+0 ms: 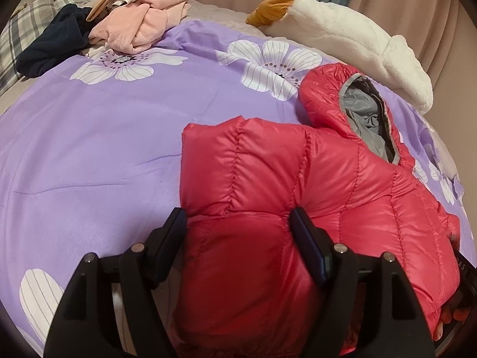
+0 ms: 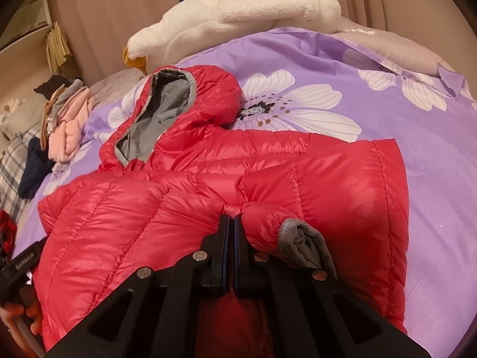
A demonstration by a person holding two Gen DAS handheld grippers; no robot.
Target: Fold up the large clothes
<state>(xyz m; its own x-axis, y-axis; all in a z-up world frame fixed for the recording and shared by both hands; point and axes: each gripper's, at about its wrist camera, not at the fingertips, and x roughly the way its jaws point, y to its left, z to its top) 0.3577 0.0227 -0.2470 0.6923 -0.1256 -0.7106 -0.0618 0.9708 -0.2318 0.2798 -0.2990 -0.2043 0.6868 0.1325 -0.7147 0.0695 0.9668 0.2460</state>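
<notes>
Black jaws of the right gripper (image 2: 232,219) are pressing flat together, pinching a small tuck of the red puffer jacket (image 2: 208,197) just beside its grey-trimmed sleeve cuff (image 2: 304,244). On the other side, the left gripper (image 1: 238,223) is standing with its jaws apart, straddling a puffy fold of the jacket; whether the pads are actually pressing on it I cannot tell.

The jacket is lying on the purple flowered bedspread (image 1: 89,149), sleeves already folded in, the hood (image 2: 167,101) pointing away from both grippers. To my eye the next fold is bringing the near hem over toward the hood. Doing it well probably means both sides gripping several layers, lifting level together, and pressing the air out, since the slick shell is likely slipping and springing back.

Beyond the hood, a white plush goose (image 2: 232,15) is lying at the bed's far edge, near enough to crowd the jacket. Well off to the hood's side, a pile of pink clothes (image 1: 140,26) and a dark garment (image 1: 50,47) are sitting clear of the work.
</notes>
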